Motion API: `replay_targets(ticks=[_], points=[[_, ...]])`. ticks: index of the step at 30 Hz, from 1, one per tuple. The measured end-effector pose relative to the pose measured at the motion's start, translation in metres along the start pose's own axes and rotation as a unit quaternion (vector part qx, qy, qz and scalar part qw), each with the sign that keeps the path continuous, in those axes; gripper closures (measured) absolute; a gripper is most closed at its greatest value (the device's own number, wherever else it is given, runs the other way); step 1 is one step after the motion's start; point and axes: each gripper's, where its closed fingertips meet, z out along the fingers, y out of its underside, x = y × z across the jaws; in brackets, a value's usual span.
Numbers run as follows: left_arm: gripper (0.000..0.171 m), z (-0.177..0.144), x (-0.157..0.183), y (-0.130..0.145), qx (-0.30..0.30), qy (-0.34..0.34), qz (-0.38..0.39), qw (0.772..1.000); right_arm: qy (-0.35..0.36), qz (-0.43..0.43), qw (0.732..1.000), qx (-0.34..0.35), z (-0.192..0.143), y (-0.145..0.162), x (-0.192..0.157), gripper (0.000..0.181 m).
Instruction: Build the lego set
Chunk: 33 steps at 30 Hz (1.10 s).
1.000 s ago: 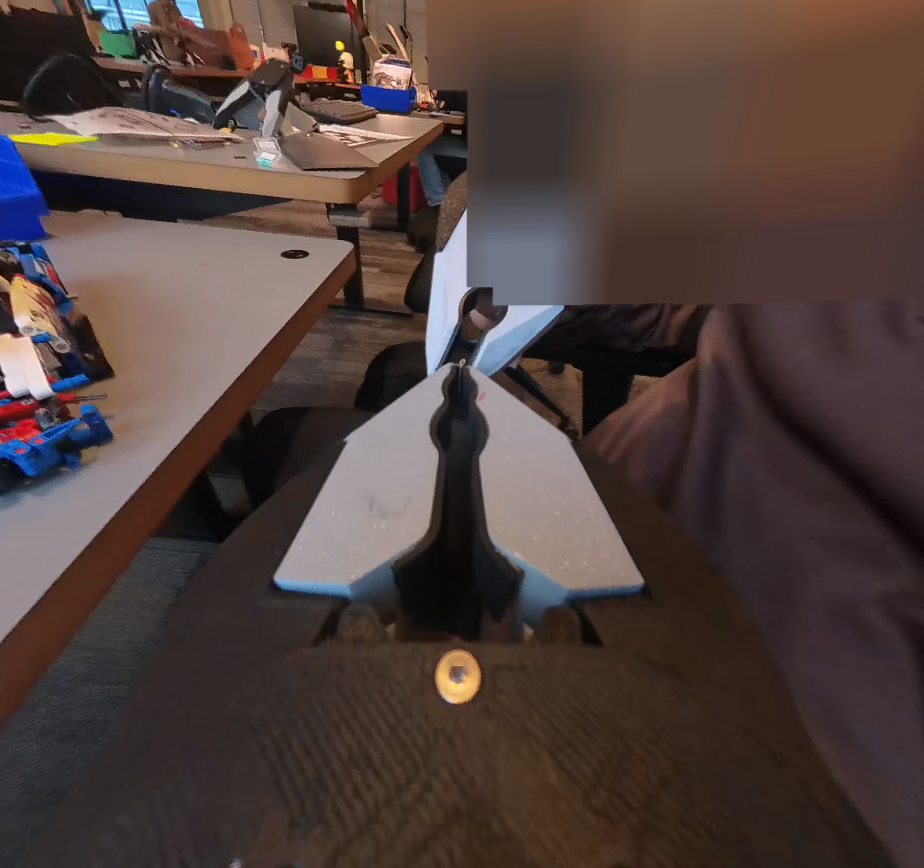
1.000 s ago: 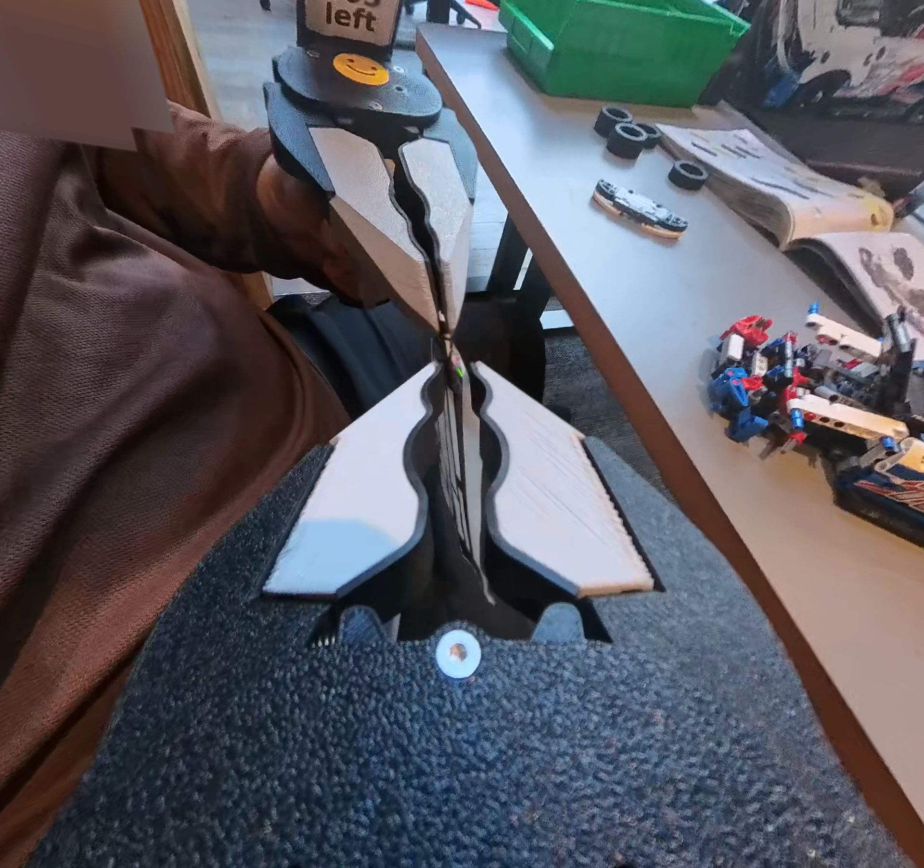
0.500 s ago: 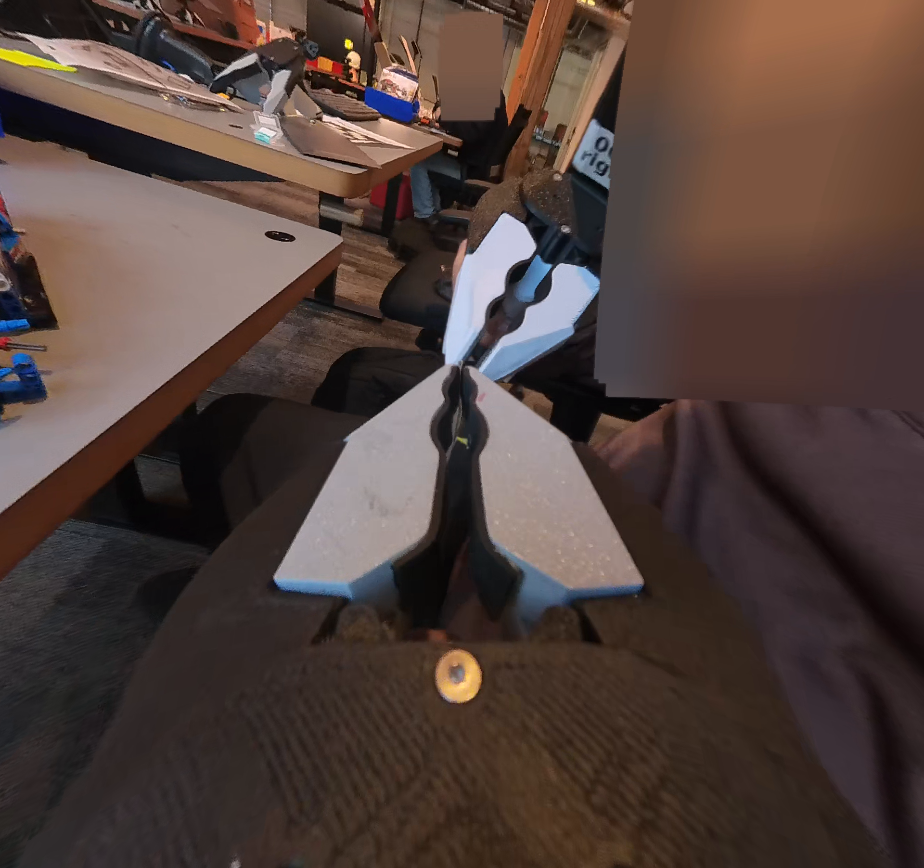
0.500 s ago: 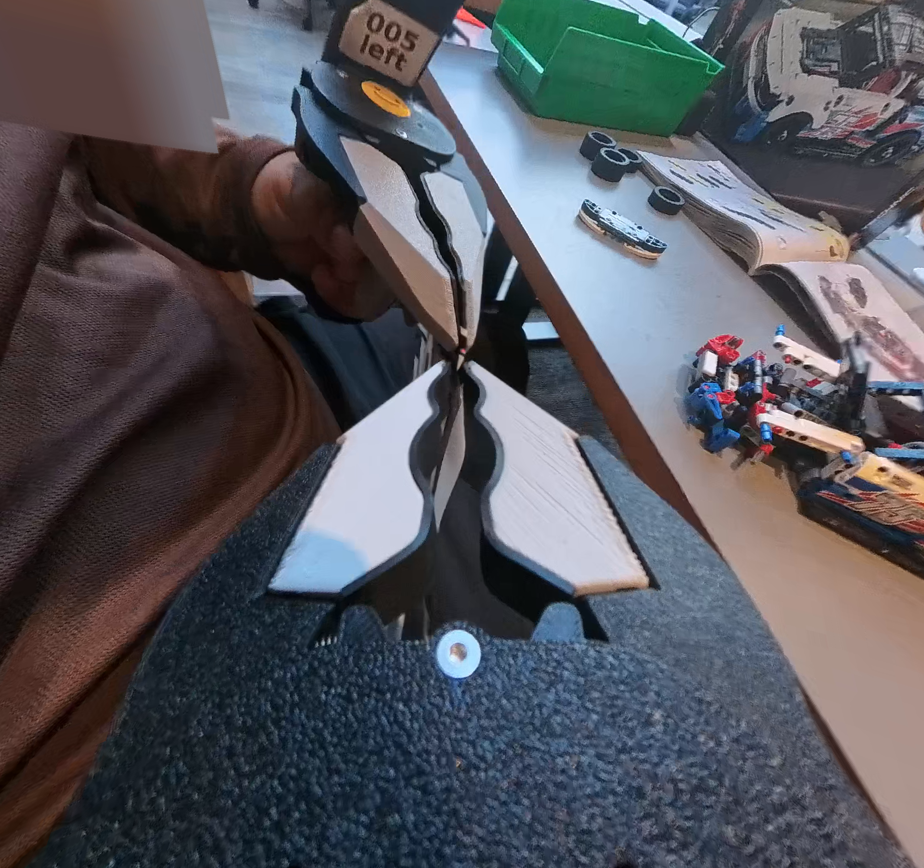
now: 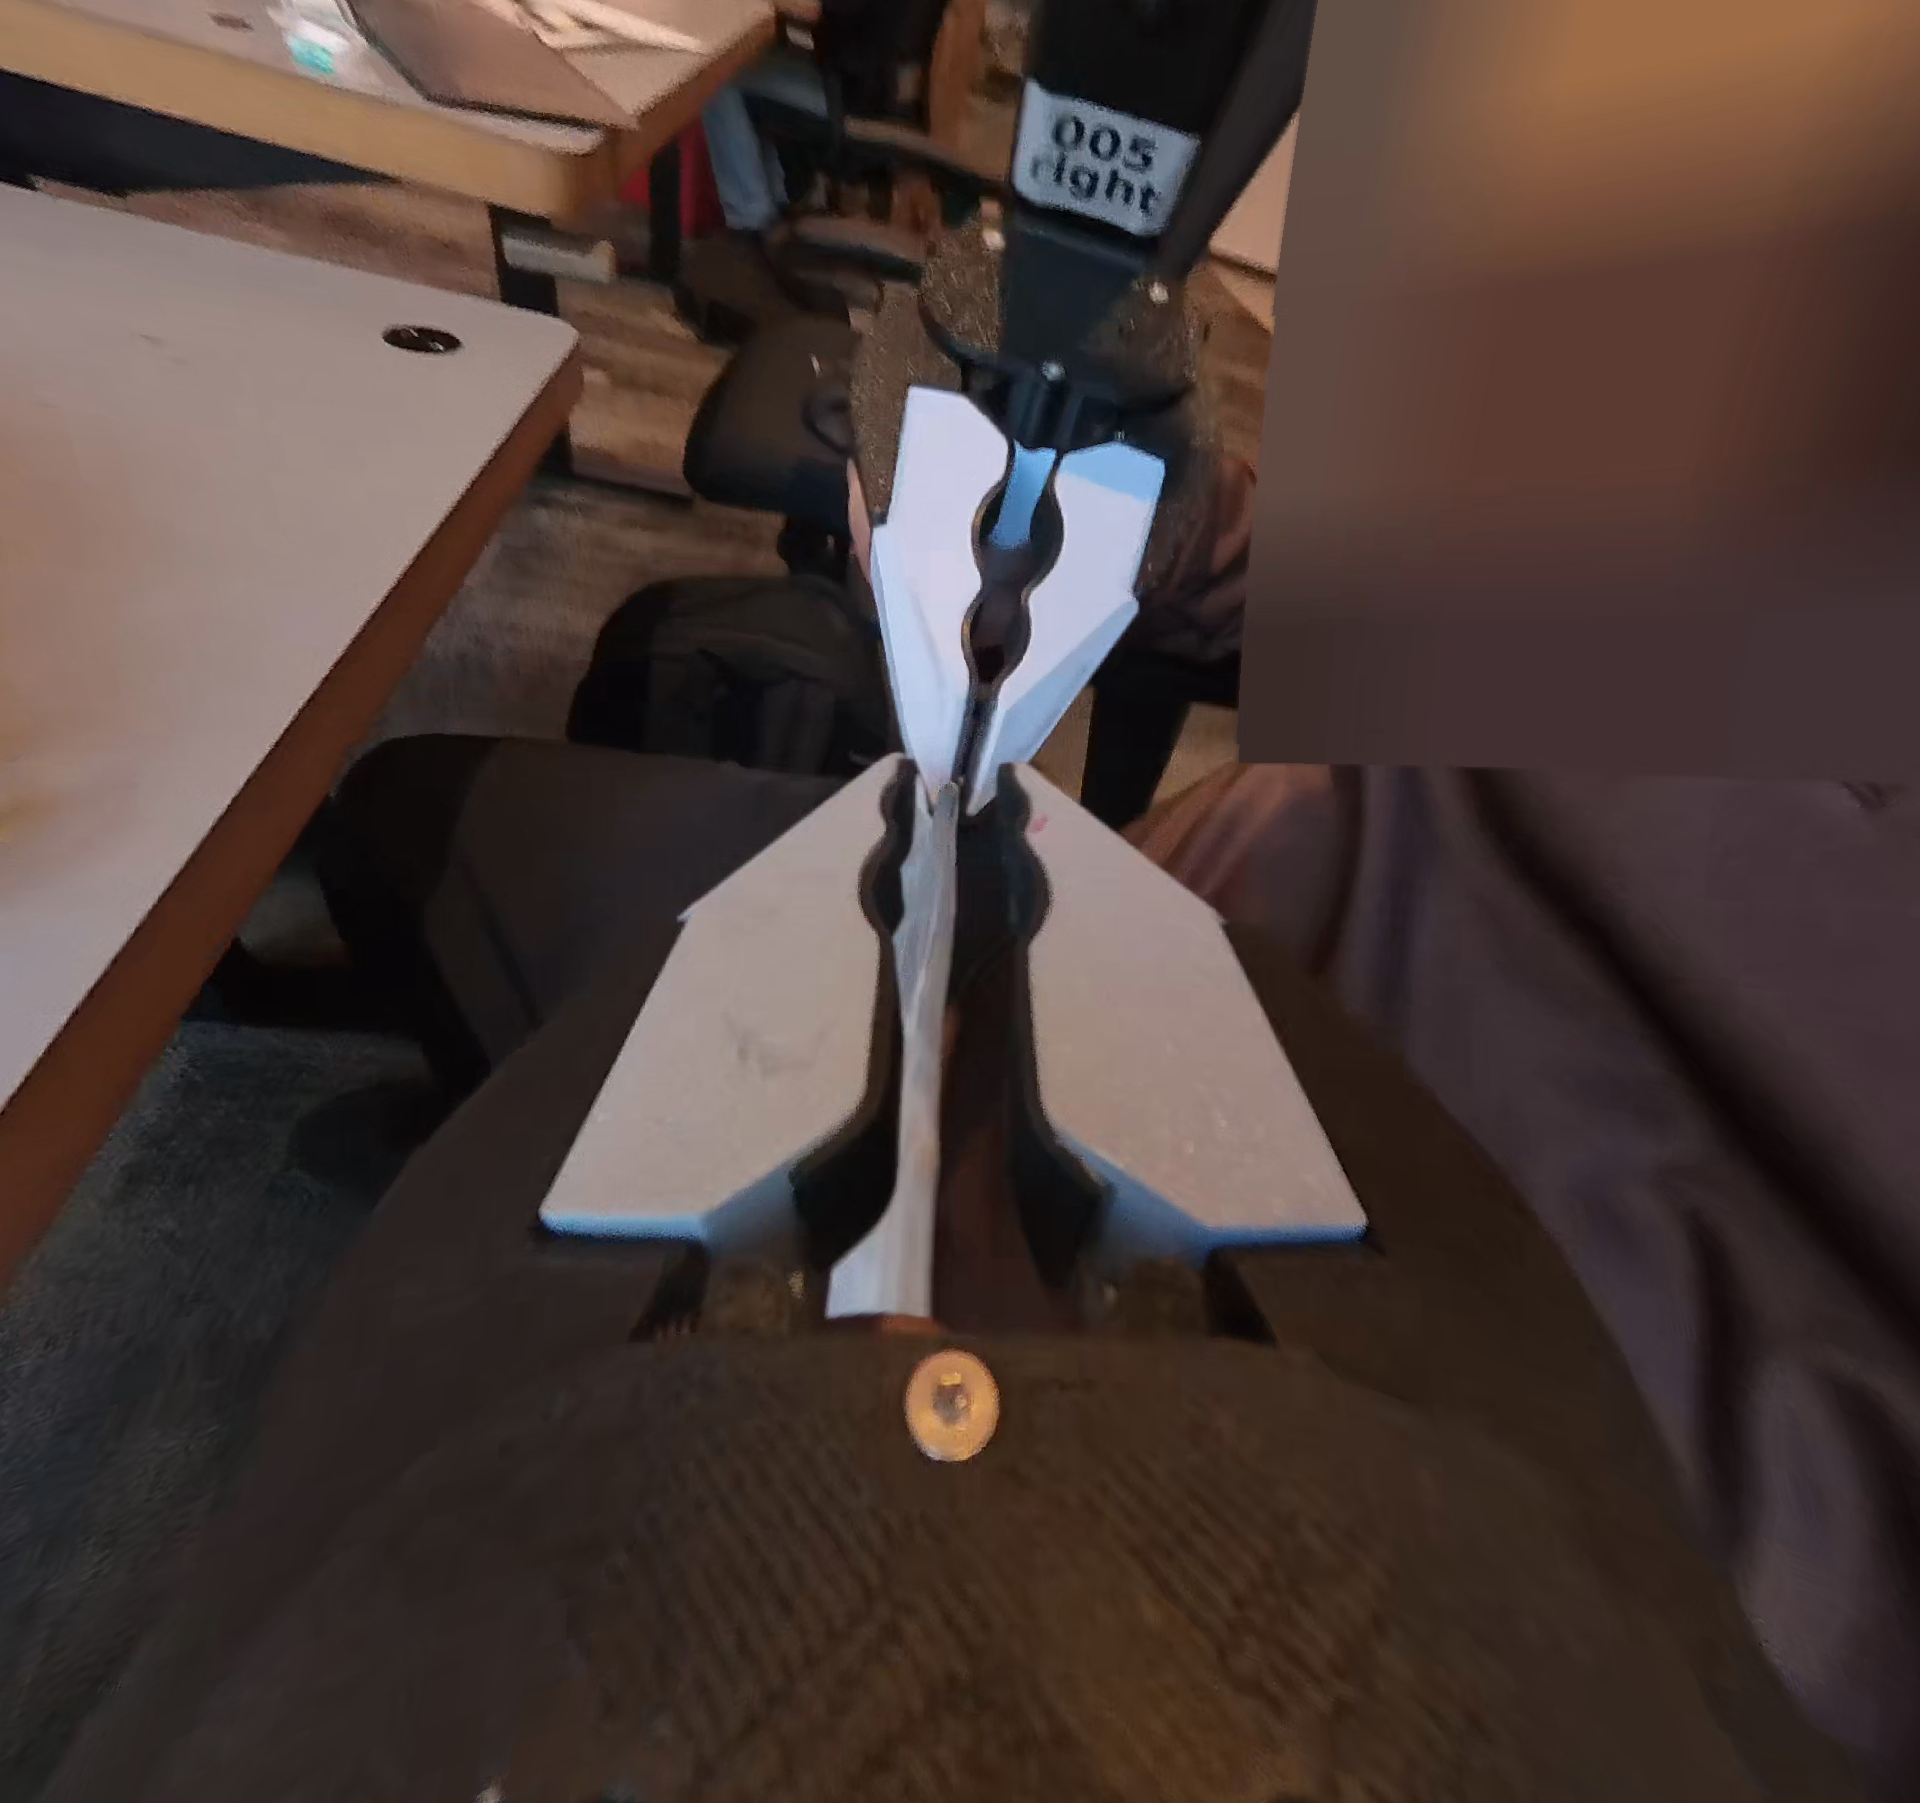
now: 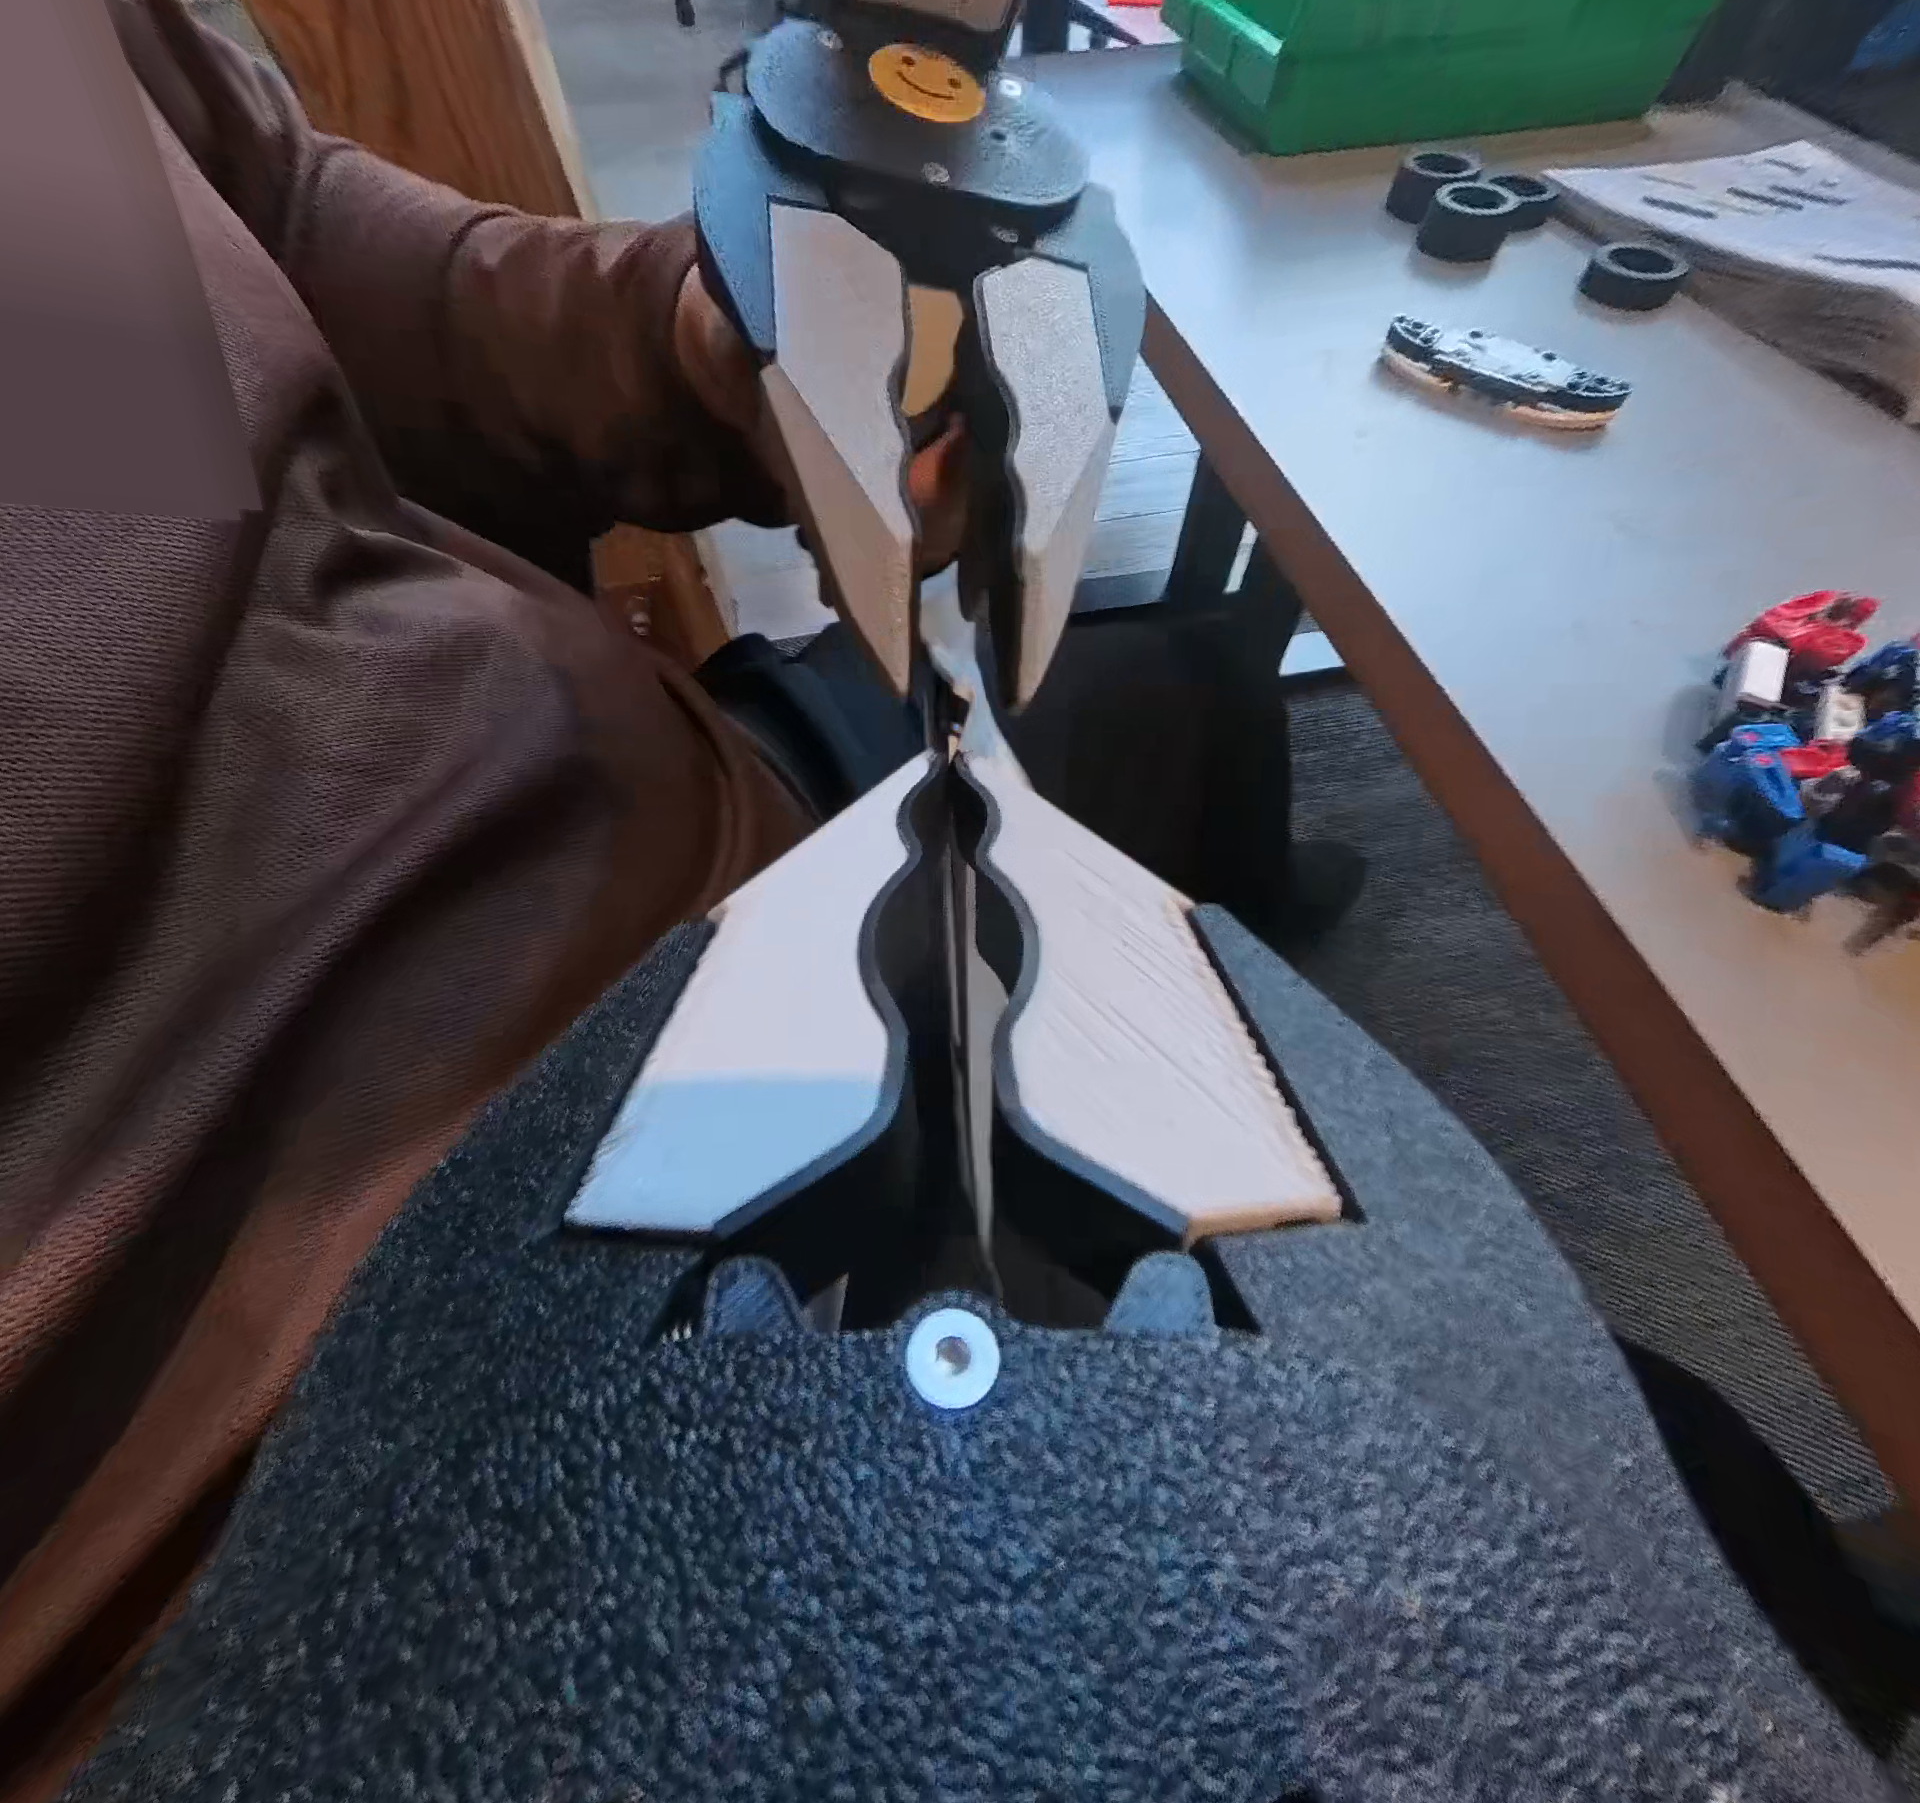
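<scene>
Left gripper [image 6: 961,688] and right gripper [image 6: 948,766] meet tip to tip off the table's [image 6: 1455,548] near edge, both jaws narrowed onto one thin pale strip [image 5: 925,1015], seemingly a transfer between grippers. The next move likely calls for one jaw to release. The strip's long axis runs along the fingers; the partly built model [image 6: 1808,797] lies on the table, rightward.

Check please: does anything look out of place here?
Yes. The left gripper and right gripper meet tip to tip in the air beside the table, not above it. The lego model lies apart on it. Any part between the tips is too small to see.
</scene>
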Motion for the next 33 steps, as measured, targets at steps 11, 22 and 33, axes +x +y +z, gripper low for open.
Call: replay_targets(ticks=[11, 22, 33], points=[[0.168, 0.005, 0.008, 0.011, -0.059, 0.068, 0.0, 0.996, -0.058, 0.038, 0.997, -0.014, 0.0, 0.008, -0.01, 0.181], [0.171, 0.009, 0.001, 0.017, -0.042, 0.093, -0.155, 0.983, -0.082, 0.079, 0.993, -0.026, 0.002, 0.016, -0.008, 0.181], [0.171, 0.008, 0.008, 0.038, -0.117, 0.124, -0.107, 0.98, -0.114, 0.098, 0.988, -0.041, 0.007, 0.023, -0.016, 0.181]])
